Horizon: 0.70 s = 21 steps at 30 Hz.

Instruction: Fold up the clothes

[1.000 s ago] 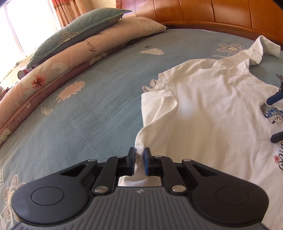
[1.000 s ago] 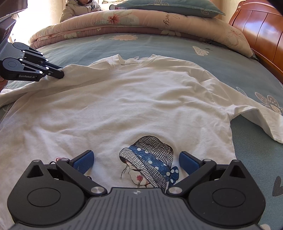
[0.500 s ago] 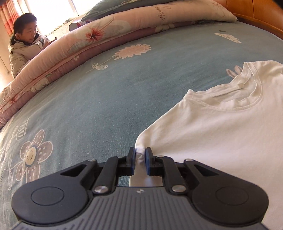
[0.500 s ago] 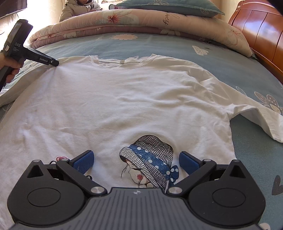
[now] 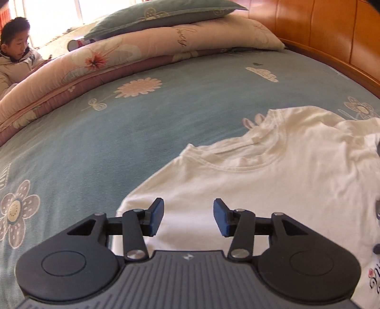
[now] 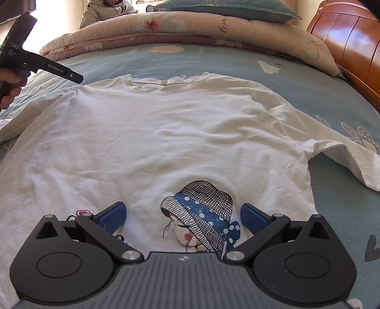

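A white T-shirt with a printed figure in a blue dotted hat lies flat, front up, on the blue flowered bedsheet. Its neckline faces the pillows. My left gripper hovers over the shirt's shoulder; its jaws are opening and the cloth lies under them, not pinched. In the right wrist view the left gripper shows at the shirt's far left corner, held by a hand. My right gripper stands wide open over the print, gripping nothing.
A rolled floral quilt and a teal pillow lie along the far side of the bed. A wooden headboard runs on the right. A person in a pale jacket sits beyond the quilt. One sleeve spreads to the right.
My left gripper let go of the shirt's shoulder edge and its jaws spread apart. The shoulder now lies flat on the bed. The right gripper stayed still.
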Motion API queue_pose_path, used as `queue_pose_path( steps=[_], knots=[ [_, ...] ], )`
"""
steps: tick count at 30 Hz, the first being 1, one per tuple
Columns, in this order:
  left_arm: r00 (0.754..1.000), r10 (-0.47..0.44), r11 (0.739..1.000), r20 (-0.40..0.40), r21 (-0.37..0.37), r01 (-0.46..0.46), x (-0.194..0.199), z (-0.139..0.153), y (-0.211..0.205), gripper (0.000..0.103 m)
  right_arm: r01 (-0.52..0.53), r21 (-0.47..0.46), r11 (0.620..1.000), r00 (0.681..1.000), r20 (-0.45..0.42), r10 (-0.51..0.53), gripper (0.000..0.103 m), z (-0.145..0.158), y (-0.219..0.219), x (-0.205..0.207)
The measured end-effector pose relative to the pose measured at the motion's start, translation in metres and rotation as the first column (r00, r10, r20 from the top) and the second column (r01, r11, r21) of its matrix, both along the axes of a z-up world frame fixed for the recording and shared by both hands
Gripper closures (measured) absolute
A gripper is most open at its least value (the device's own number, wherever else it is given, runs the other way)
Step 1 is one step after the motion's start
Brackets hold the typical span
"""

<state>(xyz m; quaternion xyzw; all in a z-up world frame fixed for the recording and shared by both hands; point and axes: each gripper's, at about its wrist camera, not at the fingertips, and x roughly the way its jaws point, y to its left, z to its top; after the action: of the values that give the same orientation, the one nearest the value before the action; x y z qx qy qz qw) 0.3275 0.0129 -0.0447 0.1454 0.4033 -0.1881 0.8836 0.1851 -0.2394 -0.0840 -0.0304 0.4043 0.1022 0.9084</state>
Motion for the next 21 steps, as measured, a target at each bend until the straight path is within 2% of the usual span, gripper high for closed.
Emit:
queue_pose_path(
  steps=[2, 4, 5, 7, 10, 14, 18, 21],
  knots=[
    [0.998, -0.026, 0.999, -0.060, 0.017, 0.027, -0.007, -0.010, -0.009, 0.051, 0.000, 0.000, 1.000, 1.000, -0.001, 0.000, 0.000, 0.000, 0.000, 0.000],
    [0.996, -0.004, 0.997, -0.086, 0.075, 0.011, -0.006, -0.023, -0.012, 0.051, 0.000, -0.001, 1.000, 1.000, -0.003, 0.000, 0.000, 0.000, 0.000, 0.000],
    [0.996, 0.028, 0.995, -0.082, 0.099, -0.020, -0.002, -0.029, -0.008, 0.048, 0.000, -0.001, 1.000, 1.000, -0.004, 0.000, 0.000, 0.000, 0.000, 0.000],
    [0.994, 0.092, 0.993, -0.066, 0.086, -0.086, 0.008, -0.035, 0.004, 0.038, 0.000, 0.000, 1.000, 1.000, -0.005, 0.000, 0.000, 0.000, 0.000, 0.000],
    [0.980, 0.195, 0.979, -0.032, 0.071, -0.192, 0.029, -0.035, 0.016, 0.037, 0.002, -0.002, 1.000, 1.000, -0.004, -0.002, 0.000, 0.000, 0.001, 0.000],
    [0.962, 0.272, 0.959, -0.015, 0.093, -0.269, 0.047, -0.034, 0.011, 0.037, 0.006, 0.000, 1.000, 1.000, 0.003, -0.006, 0.000, -0.001, 0.001, 0.000],
    [0.968, 0.252, 0.964, -0.010, 0.093, -0.250, 0.034, -0.022, -0.006, 0.038, 0.010, 0.006, 1.000, 1.000, 0.003, -0.010, 0.000, -0.001, 0.000, 0.000],
    [0.984, 0.171, 0.985, -0.050, 0.000, -0.171, 0.013, -0.012, -0.017, 0.030, 0.014, 0.005, 1.000, 1.000, -0.001, -0.014, 0.000, -0.001, 0.001, 0.000]
  ],
)
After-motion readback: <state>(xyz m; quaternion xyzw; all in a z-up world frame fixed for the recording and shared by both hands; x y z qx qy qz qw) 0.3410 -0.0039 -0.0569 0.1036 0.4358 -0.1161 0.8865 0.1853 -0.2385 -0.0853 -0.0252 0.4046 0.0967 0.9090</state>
